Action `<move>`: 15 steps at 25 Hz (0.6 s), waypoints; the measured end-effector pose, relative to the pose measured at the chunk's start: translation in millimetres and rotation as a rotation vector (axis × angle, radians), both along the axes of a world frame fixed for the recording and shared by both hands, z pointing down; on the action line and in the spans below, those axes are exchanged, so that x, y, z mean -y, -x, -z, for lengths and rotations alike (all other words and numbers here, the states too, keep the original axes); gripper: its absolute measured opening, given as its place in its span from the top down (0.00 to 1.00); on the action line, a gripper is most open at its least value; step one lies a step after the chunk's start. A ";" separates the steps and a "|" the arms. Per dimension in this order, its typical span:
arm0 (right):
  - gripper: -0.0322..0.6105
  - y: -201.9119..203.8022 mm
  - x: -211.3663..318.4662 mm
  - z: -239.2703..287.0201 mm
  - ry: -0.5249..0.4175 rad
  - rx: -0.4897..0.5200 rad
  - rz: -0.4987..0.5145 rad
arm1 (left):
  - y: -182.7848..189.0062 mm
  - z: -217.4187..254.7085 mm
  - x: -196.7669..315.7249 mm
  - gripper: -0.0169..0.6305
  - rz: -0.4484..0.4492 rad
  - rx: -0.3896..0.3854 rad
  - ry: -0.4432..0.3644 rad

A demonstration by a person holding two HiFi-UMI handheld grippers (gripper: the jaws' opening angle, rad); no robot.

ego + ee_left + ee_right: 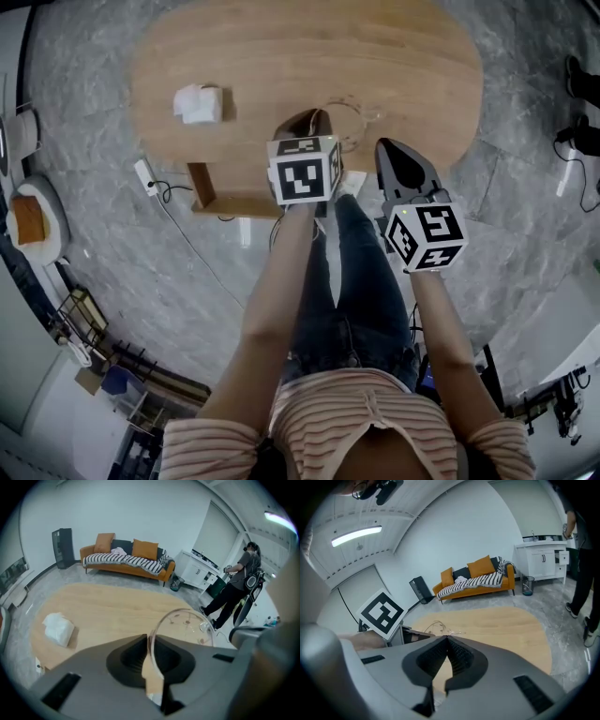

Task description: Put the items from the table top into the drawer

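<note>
The clear glass cup (183, 626) is held by its rim in the left gripper (149, 638). The two jaws are nearly together, with the thin glass wall pressed between the pads. In the head view the cup (343, 118) is over the near part of the wooden table (281, 56), just in front of the left gripper (312, 116). Whether its bottom touches the table top cannot be told. The glass carries some small brown marks.

The right gripper (446, 638) has its jaws closed together and nothing is between them. In the head view it (386, 146) stays beside the cup, at the table's near edge.

A white crumpled packet (198, 103) lies on the left part of the table, well apart from the cup; the left gripper view shows it (58, 629) too. Under the near edge of the table, a wooden drawer (201, 186) appears to be pulled out.

On the grey marble floor a white power strip (143, 175) lies near the table. Behind the table an orange sofa (126, 558) stands against the wall, and a person (239, 588) stands near white cabinets (199, 571).
</note>
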State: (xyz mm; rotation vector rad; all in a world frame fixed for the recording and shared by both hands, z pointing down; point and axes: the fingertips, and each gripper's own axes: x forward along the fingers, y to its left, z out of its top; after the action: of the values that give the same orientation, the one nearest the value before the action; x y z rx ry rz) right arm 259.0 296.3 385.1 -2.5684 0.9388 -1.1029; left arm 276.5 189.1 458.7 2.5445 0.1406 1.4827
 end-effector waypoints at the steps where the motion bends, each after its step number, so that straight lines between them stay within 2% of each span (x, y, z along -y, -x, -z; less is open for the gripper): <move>1: 0.94 3.2 7.3 2.1 0.000 -0.003 0.019 | 5.6 3.4 7.9 0.92 0.022 -0.004 0.001; 9: 0.94 43.0 78.1 10.7 -0.007 -0.007 0.185 | 69.8 15.9 82.0 0.92 0.184 -0.016 0.005; 15: 0.94 82.2 135.9 11.8 0.002 0.003 0.316 | 128.5 12.5 138.8 0.92 0.299 0.005 0.006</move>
State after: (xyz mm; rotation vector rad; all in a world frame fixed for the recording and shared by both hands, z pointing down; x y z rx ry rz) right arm 176.9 160.4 373.3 -2.4745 1.3788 -1.1806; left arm 148.1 50.3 446.2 2.4254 -0.2262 1.3685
